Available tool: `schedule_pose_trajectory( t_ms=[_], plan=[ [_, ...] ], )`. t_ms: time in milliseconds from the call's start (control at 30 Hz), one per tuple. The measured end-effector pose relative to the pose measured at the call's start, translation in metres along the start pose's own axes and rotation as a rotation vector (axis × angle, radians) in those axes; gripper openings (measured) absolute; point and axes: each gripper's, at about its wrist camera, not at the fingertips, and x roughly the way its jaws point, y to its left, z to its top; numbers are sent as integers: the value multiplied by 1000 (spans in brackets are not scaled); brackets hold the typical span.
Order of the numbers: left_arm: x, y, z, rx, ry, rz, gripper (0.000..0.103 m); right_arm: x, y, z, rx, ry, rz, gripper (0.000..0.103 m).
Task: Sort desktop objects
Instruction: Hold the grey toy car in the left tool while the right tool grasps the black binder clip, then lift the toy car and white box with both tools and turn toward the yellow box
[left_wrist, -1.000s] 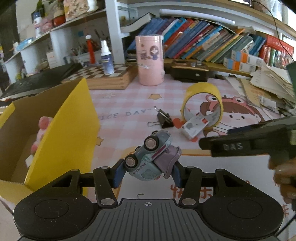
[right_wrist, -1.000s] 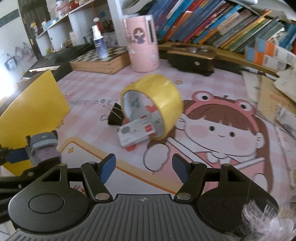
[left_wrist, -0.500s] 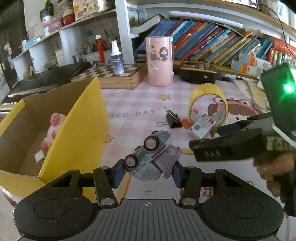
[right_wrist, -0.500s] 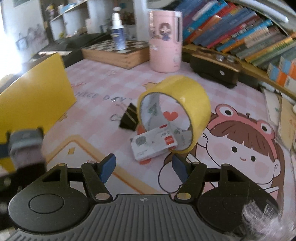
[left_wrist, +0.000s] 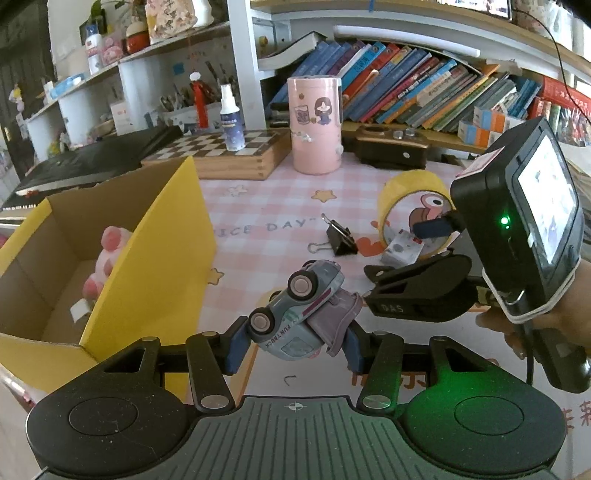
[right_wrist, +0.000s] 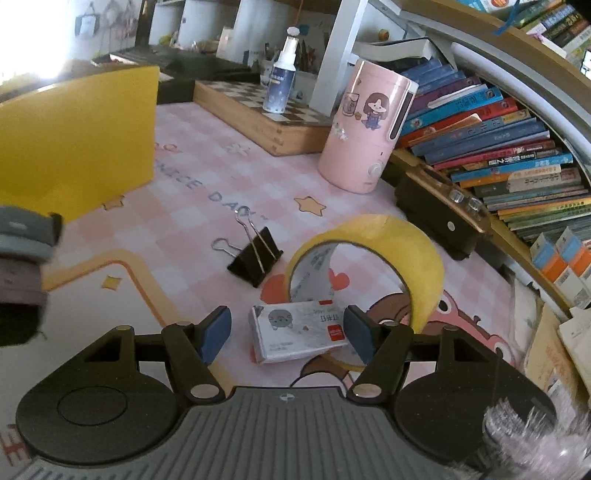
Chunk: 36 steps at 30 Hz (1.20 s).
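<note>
"FUN TRUCK" on toy truck (left_wrist: 295, 325); "ICE DAY" on desk mat (left_wrist: 258, 206).

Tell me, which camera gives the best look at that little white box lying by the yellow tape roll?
The right wrist view. There the small white box lies close and unobstructed, between the open fingers of the right gripper, its grey cat picture and red label showing. In the left wrist view the box is small, distant and partly behind the right gripper.

- The left wrist view looks down along its fingers, close over the desk mat (left_wrist: 280, 206), toward the bookshelf (left_wrist: 424, 92).
- The right wrist view sits lower and nearer.
- Both catch the tape roll (left_wrist: 410, 206) (right_wrist: 373, 266) (and the binder clip (left_wrist: 338, 242) (right_wrist: 256, 262)).
</note>
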Motion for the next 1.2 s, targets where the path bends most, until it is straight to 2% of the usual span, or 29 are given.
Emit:
schedule_pose_trajectory(
  t_ms=[33,67,100,133,267,600,1000,1200],
  plan=[
    [-1,0,0,-2,-1,0,50,0,-1,0,-1,0,-5,62],
    [-1,0,0,-2,-3,1,50,1,-1,-1,-6,-3,-18,53],
    [-2,-1,0,-2,-5,0,50,1,-1,-2,-14,-7,-35,49],
    [-2,-1,0,-2,-7,-2,50,1,-3,-2,-14,-12,-28,48],
    [-5,-3,1,-2,-16,-9,50,-10,-4,-1,-10,-44,-25,32],
    [-13,-1,-4,-16,-28,-19,50,-46,-10,-13,102,-61,17,13],
    [-19,-4,-8,-3,-33,-36,50,-66,-27,-47,283,15,-18,13],
    [-21,-4,-9,1,-35,-36,50,-68,-36,-59,349,50,-8,13]
  ],
)
